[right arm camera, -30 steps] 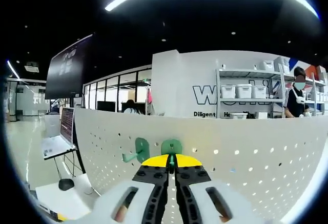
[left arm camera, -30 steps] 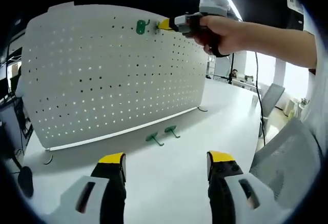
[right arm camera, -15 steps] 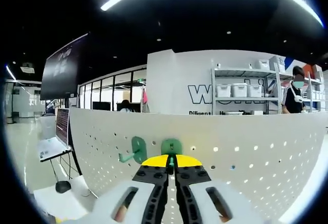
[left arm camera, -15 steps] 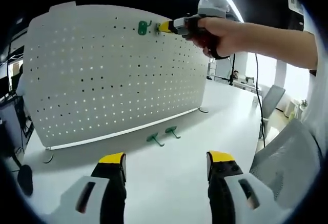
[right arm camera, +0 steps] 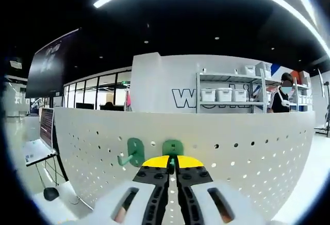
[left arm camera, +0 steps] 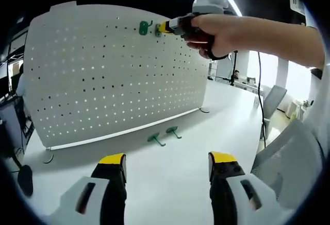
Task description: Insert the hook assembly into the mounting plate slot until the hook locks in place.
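Up high, the right hand-held gripper is pinching a green hook against the pegboard; the left hand-held gripper is hanging spread above the tabletop.

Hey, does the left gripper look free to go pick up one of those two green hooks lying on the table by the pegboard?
Probably yes. The left gripper is open and holds nothing, and bare table lies between it and the two green hooks lying in front of the pegboard.

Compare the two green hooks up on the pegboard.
The left hook hangs free on the pegboard; the right hook is pinched in the shut right gripper. The left hook's curved arm shows; the right hook shows its backplate alone. Both are green and sit side by side near the top edge.
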The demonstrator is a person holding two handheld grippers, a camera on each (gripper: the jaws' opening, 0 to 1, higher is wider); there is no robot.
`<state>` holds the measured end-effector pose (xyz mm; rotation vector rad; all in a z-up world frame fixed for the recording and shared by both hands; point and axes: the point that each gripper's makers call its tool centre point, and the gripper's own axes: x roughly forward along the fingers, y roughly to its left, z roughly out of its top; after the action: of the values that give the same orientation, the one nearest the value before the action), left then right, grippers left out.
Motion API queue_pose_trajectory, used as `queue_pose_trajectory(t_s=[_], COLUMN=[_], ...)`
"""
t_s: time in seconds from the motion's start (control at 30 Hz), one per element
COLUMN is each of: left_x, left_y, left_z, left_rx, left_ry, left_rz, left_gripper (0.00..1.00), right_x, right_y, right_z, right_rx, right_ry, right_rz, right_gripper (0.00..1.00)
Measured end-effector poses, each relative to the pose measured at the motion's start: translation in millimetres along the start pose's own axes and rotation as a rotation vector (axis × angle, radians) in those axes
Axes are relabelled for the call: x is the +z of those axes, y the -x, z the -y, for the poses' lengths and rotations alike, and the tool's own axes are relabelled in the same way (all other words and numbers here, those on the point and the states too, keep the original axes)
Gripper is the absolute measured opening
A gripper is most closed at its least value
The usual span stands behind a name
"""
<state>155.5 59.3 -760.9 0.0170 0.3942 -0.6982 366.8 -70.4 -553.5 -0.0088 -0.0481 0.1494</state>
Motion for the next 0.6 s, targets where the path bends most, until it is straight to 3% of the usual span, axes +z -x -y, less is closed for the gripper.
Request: queue_pose_trajectory(t_s=[0.3, 0.6], left_x=[1.6, 1.8], left_y=[-0.4, 0.2], left_z=[1.3, 2.2], left_rx=[-0.006, -0.005], left_ry=[0.0, -0.002], left_rz=[0.005, 0.005], left_gripper=[0.66, 0.66], right_x=[-0.6, -0.9], right_y=[-1.0, 2.3], right_z=[-0.9, -0.7], right_rx=[-0.031, -0.008], right_ry=[0.009, -0.007], right_rz=[-0.032, -0.036], right_gripper=[0.03, 0.04])
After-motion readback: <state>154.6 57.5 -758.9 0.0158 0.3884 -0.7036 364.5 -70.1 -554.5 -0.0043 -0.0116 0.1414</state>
